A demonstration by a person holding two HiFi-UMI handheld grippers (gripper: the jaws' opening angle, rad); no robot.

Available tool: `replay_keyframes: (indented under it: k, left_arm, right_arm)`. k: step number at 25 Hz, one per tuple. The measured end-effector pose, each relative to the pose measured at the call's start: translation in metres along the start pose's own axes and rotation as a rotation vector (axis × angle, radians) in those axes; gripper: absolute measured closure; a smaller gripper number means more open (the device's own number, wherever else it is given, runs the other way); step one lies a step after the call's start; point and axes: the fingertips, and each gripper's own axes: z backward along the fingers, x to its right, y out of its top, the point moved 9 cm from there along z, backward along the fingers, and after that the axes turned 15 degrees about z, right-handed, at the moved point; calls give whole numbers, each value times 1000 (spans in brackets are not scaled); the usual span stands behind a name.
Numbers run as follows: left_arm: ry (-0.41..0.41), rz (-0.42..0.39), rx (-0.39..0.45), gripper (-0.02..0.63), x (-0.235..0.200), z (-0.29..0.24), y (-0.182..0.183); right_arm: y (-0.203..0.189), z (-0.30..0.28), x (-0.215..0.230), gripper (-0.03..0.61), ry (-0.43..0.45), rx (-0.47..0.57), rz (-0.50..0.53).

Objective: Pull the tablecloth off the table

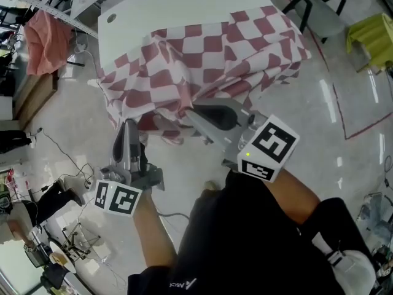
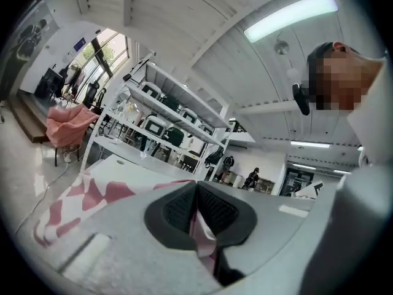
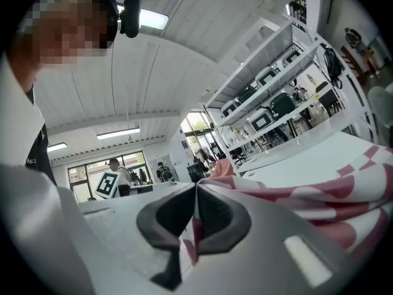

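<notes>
**Step in hand:** the pull, judged partly done. The red-and-white checked tablecloth [image 1: 209, 60] lies bunched over the near and right part of the white table [image 1: 172, 8]. The table's far left surface is bare.

**Tool state:** the left gripper [image 1: 128, 125] is clamped on a fold of the cloth's near hem, and fabric shows between its closed pads. The right gripper [image 1: 189, 112] is likewise clenched on the hem, with a strip of cloth pinched between its jaws.

**Relative position:** both grippers sit at the near side of the table, the left one nearer the table's left corner. The cloth runs from the jaws up onto the tabletop.

**Next move:** draw both grippers away from the table together, grip unrelaxed, until the far hem clears the near edge. Uneven pulling could snag the cloth on a corner.
</notes>
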Motion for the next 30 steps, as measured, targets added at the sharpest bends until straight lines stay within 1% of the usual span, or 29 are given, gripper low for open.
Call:
replay_keyframes:
  k: [4,6,10,13,17,19,21,26,30]
  left_arm:
    - [-76,-9,41,603,-3,83,0]
    - [-123,-10,55,603,-3,129,3]
    - [-219,-9,62,603,-6,223,18]
    - [-263,-1,61,603,-2,271,27]
    - [-320,-4,66,603,18,312,24]
    - [-338,-1,69,603,27,330,18]
    - [-345,6,78,603,34,343,14]
    - [-329,5,142,603,50,369,16]
    - [-293,15,201,603,60,381,13]
  right_arm:
    - [-5,6,-95,574,-5,57,44]
    - [-5,10,-150,575,-25,84,69]
    - [-5,17,-250,575,-107,118,89]
    - [-5,27,-297,574,-164,115,83]
    - [-11,55,-339,574,-191,135,43]
    - [-15,68,-353,575,-192,153,18]
    - [-17,80,-363,575,-190,161,17]
    - [-3,112,-367,575,-208,174,60]
    - [15,138,-364,575,-252,164,134]
